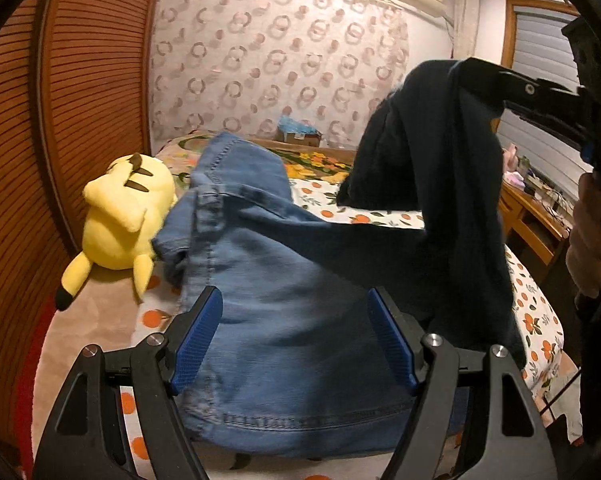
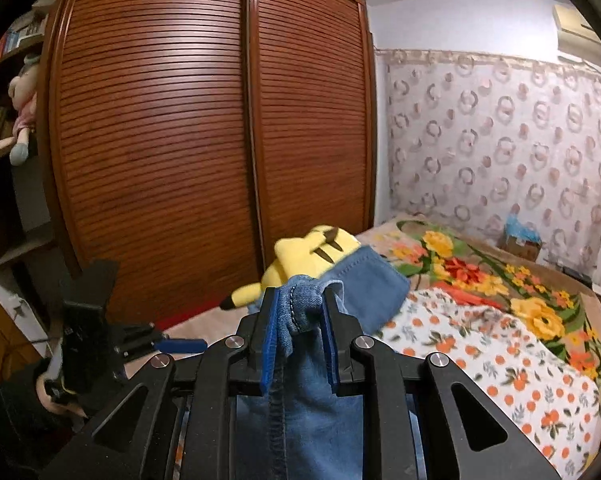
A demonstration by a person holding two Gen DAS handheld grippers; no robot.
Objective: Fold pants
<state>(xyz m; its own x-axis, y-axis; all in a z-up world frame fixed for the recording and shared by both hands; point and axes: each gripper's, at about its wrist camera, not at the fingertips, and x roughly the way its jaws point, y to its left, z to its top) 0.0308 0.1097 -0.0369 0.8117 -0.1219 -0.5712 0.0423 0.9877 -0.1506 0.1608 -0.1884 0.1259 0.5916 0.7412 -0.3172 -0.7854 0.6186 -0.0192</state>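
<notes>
Blue jeans (image 1: 284, 280) lie spread on the bed, and one end is lifted off it. My left gripper (image 1: 294, 294) hovers open above the spread denim near a stitched hem, its blue pads wide apart and gripping nothing. My right gripper (image 2: 299, 294) is shut on a bunched edge of the jeans (image 2: 300, 420), which hang down from it. In the left wrist view the right gripper (image 1: 466, 66) is at the upper right, holding that end up, where the raised cloth looks dark. One blue finger (image 2: 180, 346) of the left gripper shows bare at the lower left of the right wrist view.
A yellow plush toy (image 1: 124, 216) lies on the bed beside the jeans, against the slatted wooden wardrobe (image 2: 180, 140). The bed has an orange-print sheet (image 2: 500, 360) and a floral blanket (image 2: 480, 280). A cardboard box (image 1: 300, 136) sits at the far wall. A wooden desk (image 1: 532, 216) stands at the right.
</notes>
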